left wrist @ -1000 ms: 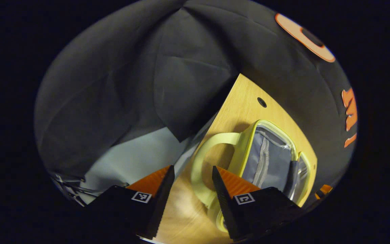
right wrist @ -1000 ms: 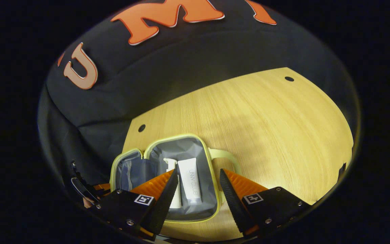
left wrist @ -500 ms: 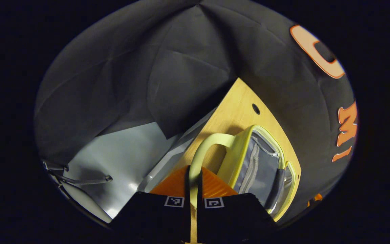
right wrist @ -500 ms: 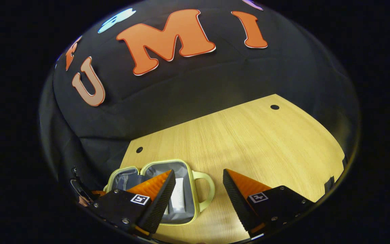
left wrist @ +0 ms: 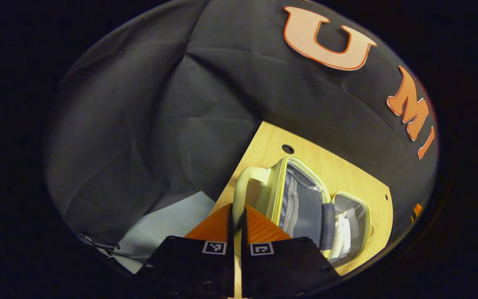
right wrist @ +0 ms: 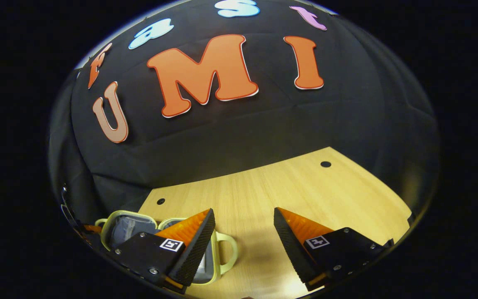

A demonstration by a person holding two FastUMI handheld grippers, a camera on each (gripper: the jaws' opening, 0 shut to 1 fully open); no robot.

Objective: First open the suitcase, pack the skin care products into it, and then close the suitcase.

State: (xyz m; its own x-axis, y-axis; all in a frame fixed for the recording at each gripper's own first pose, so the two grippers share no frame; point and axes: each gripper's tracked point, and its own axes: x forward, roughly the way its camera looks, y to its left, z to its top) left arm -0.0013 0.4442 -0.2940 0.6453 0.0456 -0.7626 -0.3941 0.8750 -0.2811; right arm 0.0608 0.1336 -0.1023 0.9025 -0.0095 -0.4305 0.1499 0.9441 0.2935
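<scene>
Left gripper view. I had the left gripper closed on the pale yellow handle of the suitcase, both fingers pressed against the loop with almost no gap between them. The suitcase lay open on the wooden table, near the table's corner and close to a round hole in the board. Its two halves lay side by side, joined at a dark hinge strip, so that the long axis of the opened case ran from the held handle towards the lower right of this view. The nearer half was tilted, its grey lining and zipped pocket turned towards the far half. The far half lay flat and held white skin care products; I could not tell how many.

Right gripper view. I held the right gripper above the bare table with its fingers spread wide and nothing between them. The suitcase lay at the lower left of this view, partly behind one finger. Its second handle pointed towards the open middle of the table. The case's long axis ran across this view, left to right.
</scene>
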